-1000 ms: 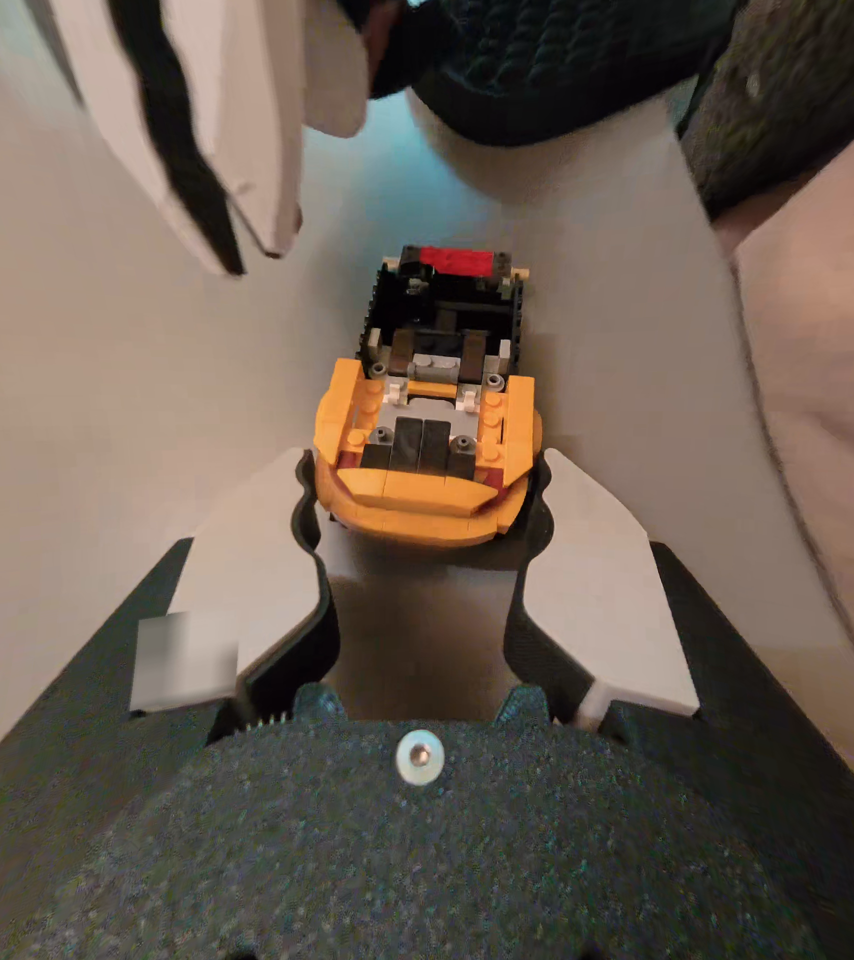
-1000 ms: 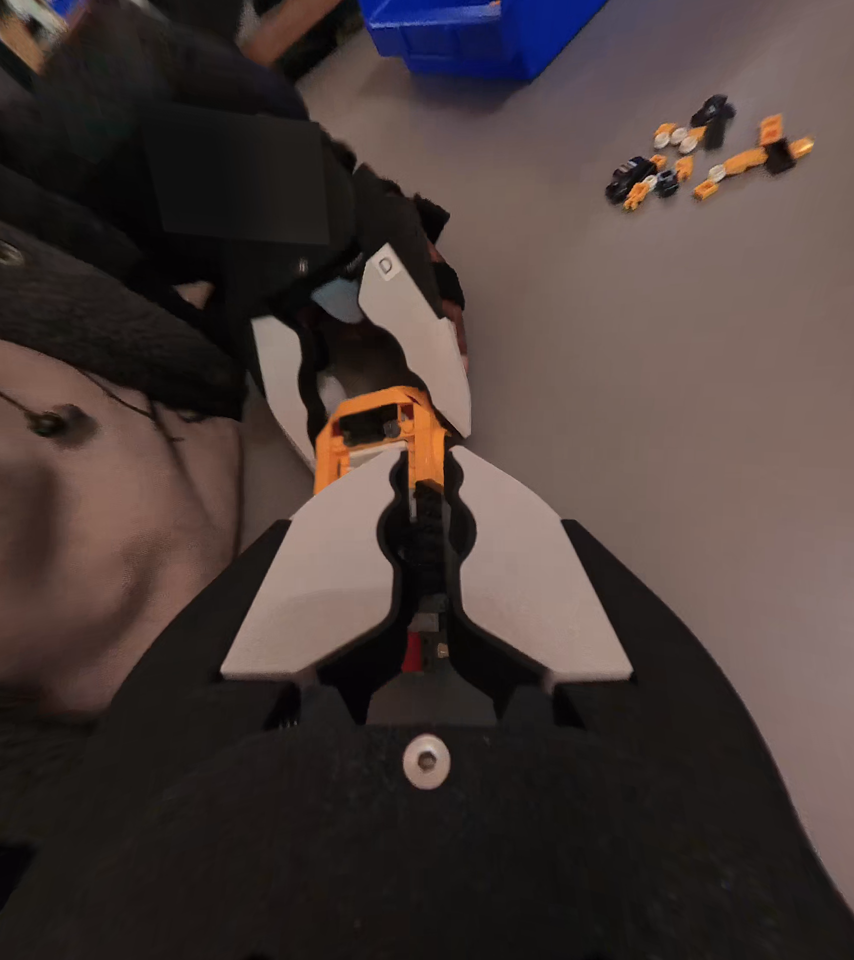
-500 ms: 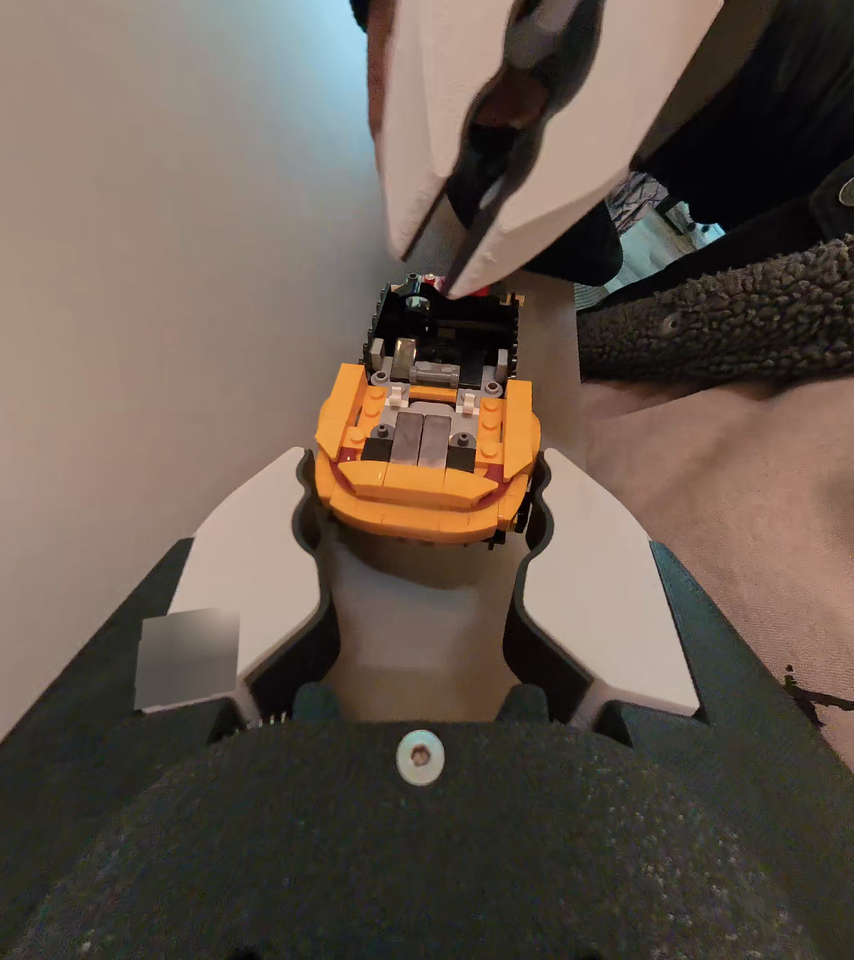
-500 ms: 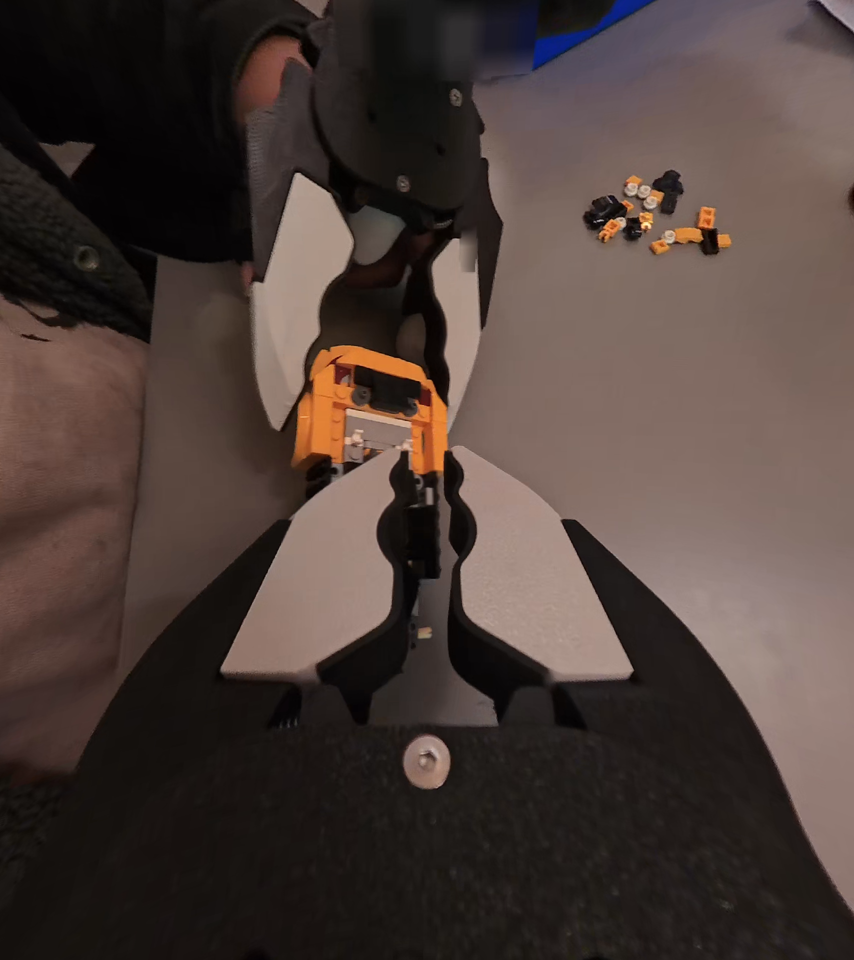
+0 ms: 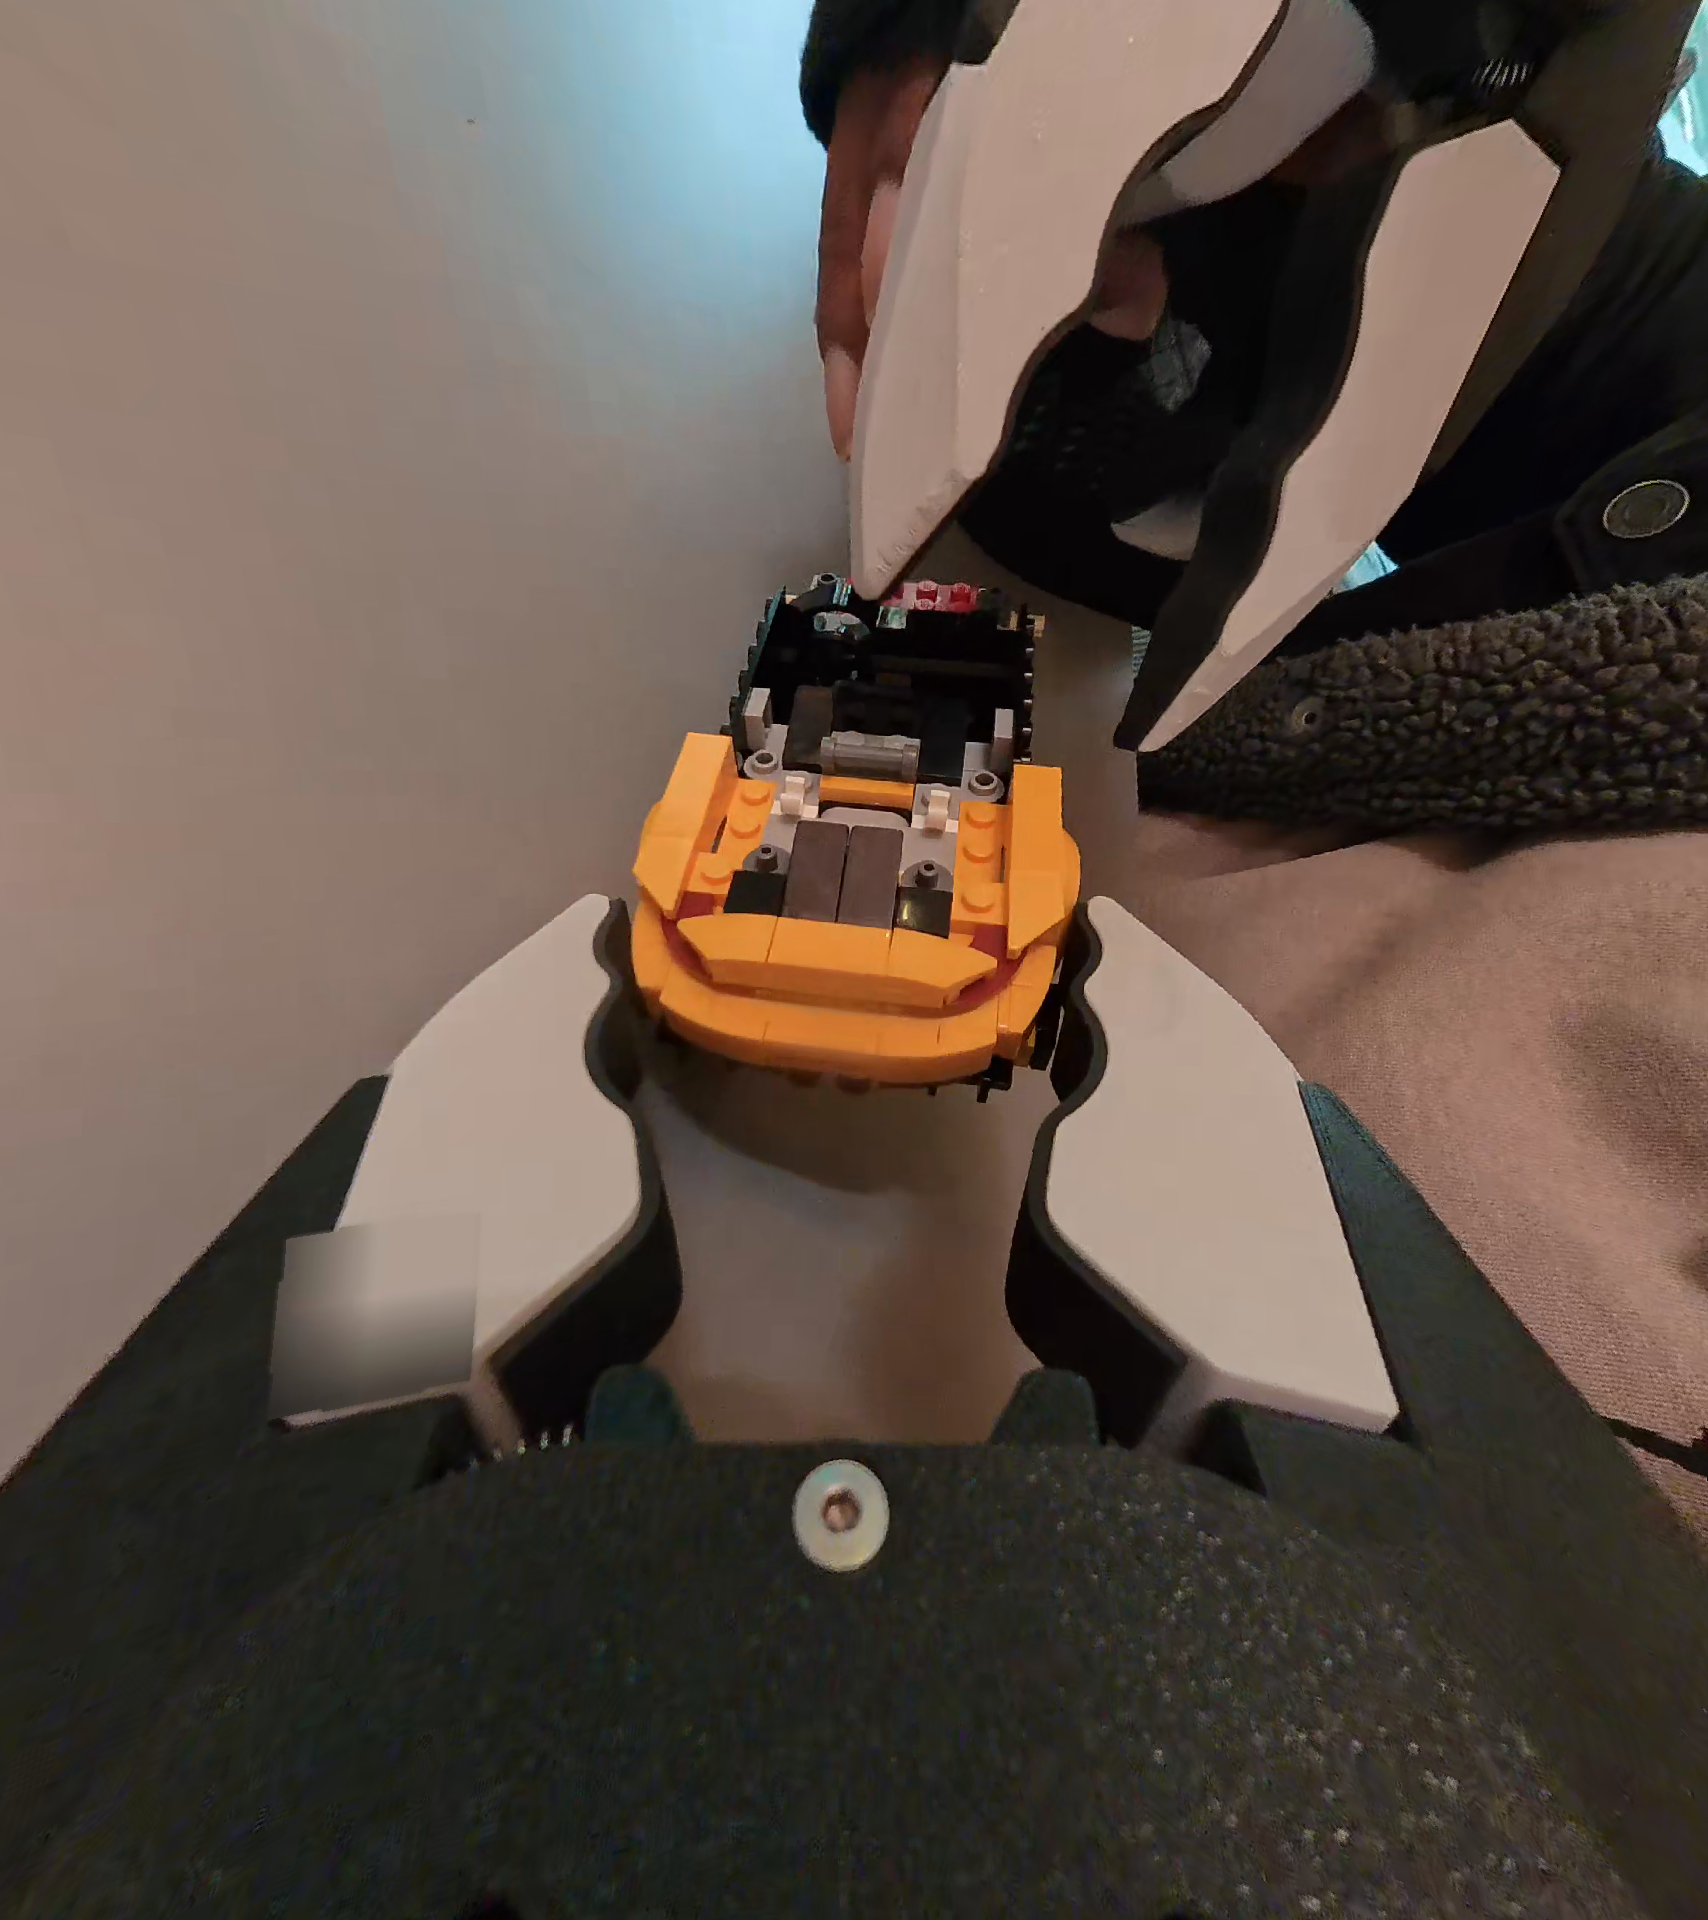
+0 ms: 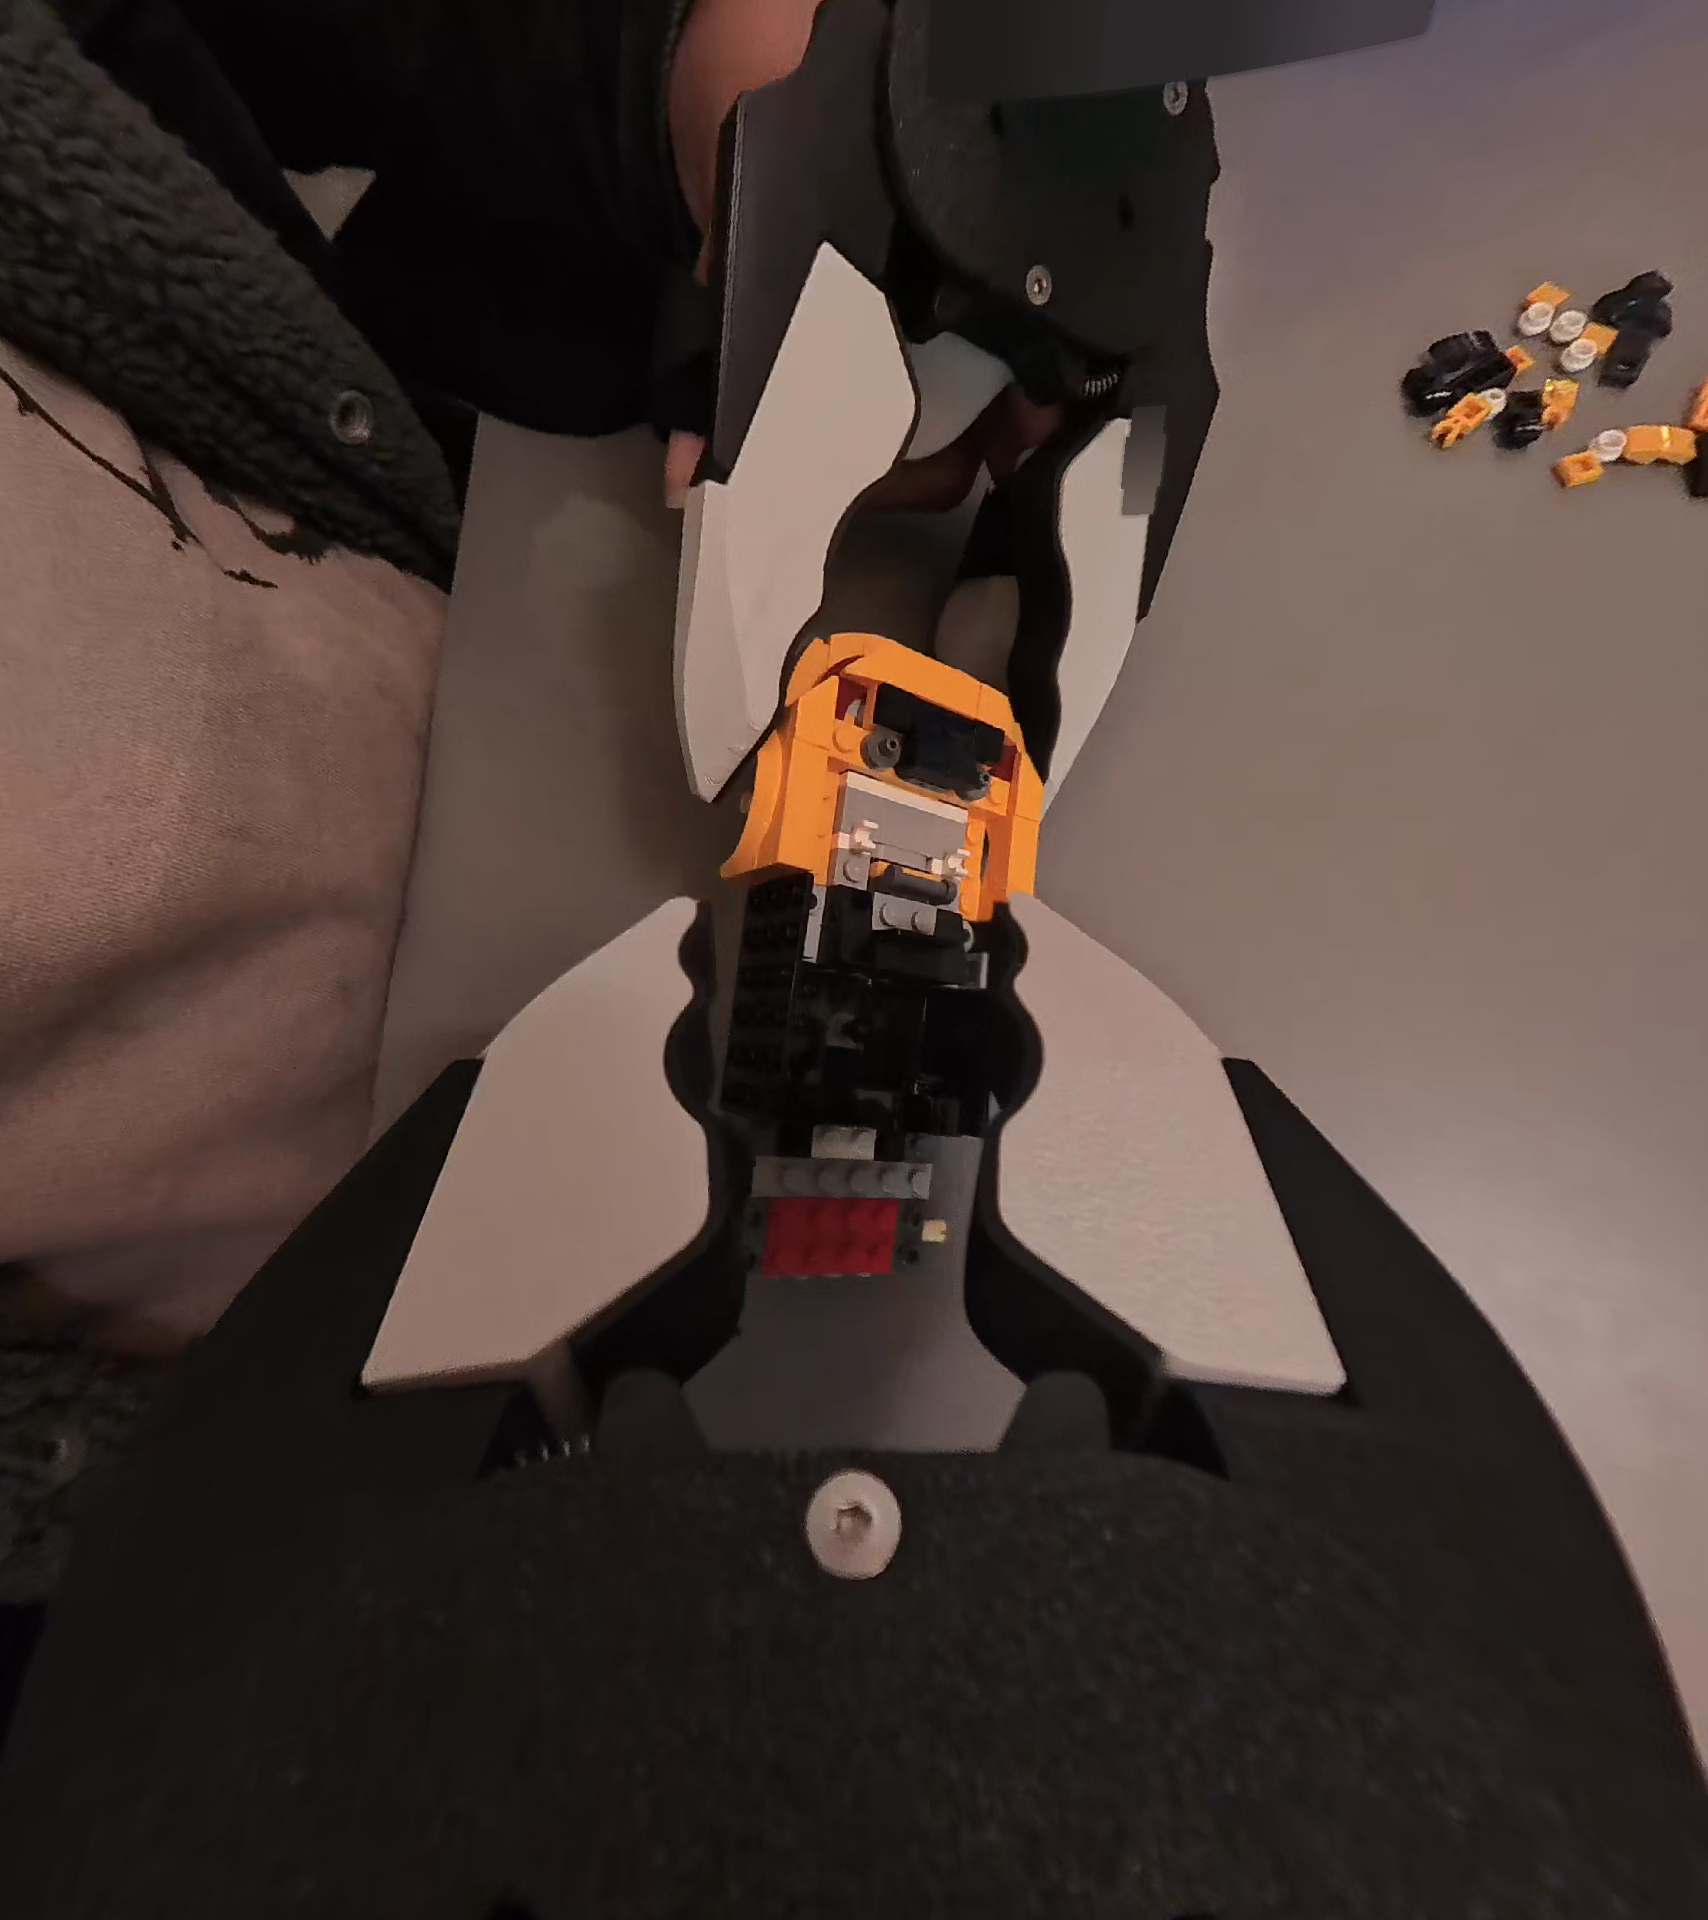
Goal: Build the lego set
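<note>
A partly built lego car [image 5: 829, 987] has an orange front, a black open middle and a red plate at the rear [image 6: 829, 1236]. My left gripper [image 5: 845, 914] is shut on the orange front, one fingertip on each side; it also shows in the right wrist view [image 6: 881, 779]. My right gripper [image 6: 852, 914] is open, its fingers flanking the car's black rear half [image 6: 860, 1029] with small gaps. In the left wrist view the right gripper [image 5: 1011, 660] hangs over the car's rear, jaws wide apart.
A pile of loose orange, black and white lego pieces [image 6: 1588, 384] lies on the grey table [image 6: 1452, 935] at the far right. The person's beige garment [image 6: 102, 831] and dark fleece jacket [image 5: 1504, 707] sit close beside the car.
My right gripper has opened from nearly shut and now straddles the car's rear. My left gripper keeps its hold on the orange front; the car has turned level toward the right gripper.
</note>
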The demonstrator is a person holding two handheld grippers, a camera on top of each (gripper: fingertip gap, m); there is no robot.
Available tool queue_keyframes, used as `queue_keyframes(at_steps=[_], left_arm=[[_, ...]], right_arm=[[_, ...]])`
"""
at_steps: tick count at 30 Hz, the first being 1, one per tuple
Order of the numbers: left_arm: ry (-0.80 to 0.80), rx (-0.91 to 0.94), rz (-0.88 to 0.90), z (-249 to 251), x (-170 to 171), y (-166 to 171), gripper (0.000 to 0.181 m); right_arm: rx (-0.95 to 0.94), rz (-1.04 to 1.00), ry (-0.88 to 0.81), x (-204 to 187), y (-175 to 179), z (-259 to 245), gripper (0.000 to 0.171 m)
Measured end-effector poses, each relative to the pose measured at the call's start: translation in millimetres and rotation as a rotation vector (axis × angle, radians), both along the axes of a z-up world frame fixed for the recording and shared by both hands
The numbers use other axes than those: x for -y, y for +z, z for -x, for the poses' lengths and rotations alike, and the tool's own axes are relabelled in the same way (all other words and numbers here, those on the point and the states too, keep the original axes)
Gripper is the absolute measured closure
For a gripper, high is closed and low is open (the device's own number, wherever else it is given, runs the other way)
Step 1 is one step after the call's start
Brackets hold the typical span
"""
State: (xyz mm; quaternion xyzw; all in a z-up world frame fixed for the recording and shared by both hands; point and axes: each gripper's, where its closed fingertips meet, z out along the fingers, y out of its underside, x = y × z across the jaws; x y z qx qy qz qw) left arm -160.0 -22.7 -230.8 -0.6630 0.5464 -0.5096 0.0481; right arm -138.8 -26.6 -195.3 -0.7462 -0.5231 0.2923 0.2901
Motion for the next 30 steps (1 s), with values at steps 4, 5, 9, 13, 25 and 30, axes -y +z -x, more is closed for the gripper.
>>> queue_keyframes(at_steps=[4,5,9,13,25,30], left_arm=[[-0.052,0.055,-0.183,1,-1,-3,0.103],[-0.076,0.079,-0.271,1,0,-3,0.103],[-0.152,0.195,-0.572,-3,6,4,0.104],[-0.184,0.258,-0.824,-7,9,6,0.104],[-0.247,0.345,-1.342,-14,9,8,0.104],[-0.249,0.352,-1.461,-15,7,10,0.104]], right_arm=[[-0.023,0.001,0.032,2,5,-1,0.127],[-0.038,0.025,0.027,0,7,-4,0.13],[-0.072,0.228,-0.015,-14,-1,-21,0.14],[-0.191,0.513,-0.003,-12,-5,-17,0.149],[-0.162,0.659,0.094,13,-12,0,0.138],[-0.152,0.581,0.107,11,-11,1,0.141]])
